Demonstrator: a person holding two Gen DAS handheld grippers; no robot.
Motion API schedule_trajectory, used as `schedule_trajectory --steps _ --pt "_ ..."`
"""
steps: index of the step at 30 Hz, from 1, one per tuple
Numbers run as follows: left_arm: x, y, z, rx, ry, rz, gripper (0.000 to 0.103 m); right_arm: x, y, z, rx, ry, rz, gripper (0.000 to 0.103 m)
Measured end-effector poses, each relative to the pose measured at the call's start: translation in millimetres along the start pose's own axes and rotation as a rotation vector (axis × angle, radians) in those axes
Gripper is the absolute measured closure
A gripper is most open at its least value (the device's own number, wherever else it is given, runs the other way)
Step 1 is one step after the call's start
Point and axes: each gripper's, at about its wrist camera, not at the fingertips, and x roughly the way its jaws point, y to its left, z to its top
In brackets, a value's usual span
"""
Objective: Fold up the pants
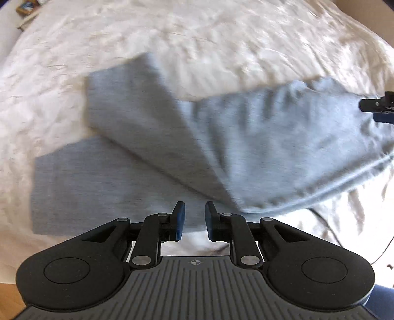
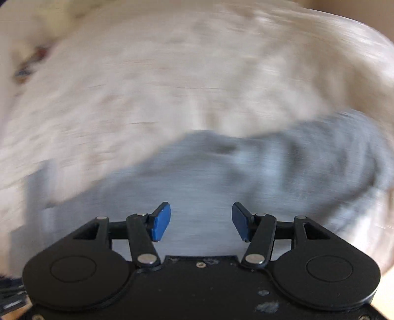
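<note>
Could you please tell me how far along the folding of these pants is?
One leg of the grey pants already lies crossed over the other on the white bed cover. Nothing is in hand: left claw and right claw are both open and empty. Folding lengthwise remains.

**A bedroom at home**

The work surface is a bed [image 1: 221,44]: a wide, soft, crumpled white cover fills both views and rounds off at its far edges. Grey pants [image 1: 152,137] lie spread on it. Beside the bed, wooden floor [image 1: 9,295] shows at the lower left of the left wrist view. Past the top left edge sits a small stack that looks like books [image 1: 25,11], too small to tell for sure. A thin dark cable [image 1: 330,229] trails over the cover.
</note>
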Motion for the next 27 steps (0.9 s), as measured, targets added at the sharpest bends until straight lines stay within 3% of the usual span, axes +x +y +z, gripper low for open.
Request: schedule_trajectory --steps 8,14,18,25,26,27 --pt "29.6 113.1 9.9 -0.217 0.010 0.104 0.085 58.3 156.6 -0.8 -0.247 0.057 0.254 0.044" --pt "53.2 184.3 8.0 -0.299 0.065 0.148 0.085 110.6 233.7 7.1 -0.290 0.109 0.292 0.044" --pt "74.7 211.9 -13.1 -0.272 0.158 0.166 0.084 149.7 253.9 18.7 -0.261 0.141 0.288 0.044" --pt "74.3 237.7 -26.7 -0.295 0.154 0.100 0.083 207.1 265.0 27.9 -0.192 0.180 0.272 0.044" --pt "73.7 238.9 -26.2 -0.294 0.153 0.093 0.083 211.5 267.0 30.2 -0.180 0.180 0.276 0.047" --pt "73.2 243.8 -24.4 -0.292 0.151 0.087 0.084 213.3 269.6 33.0 -0.166 0.181 0.284 0.060"
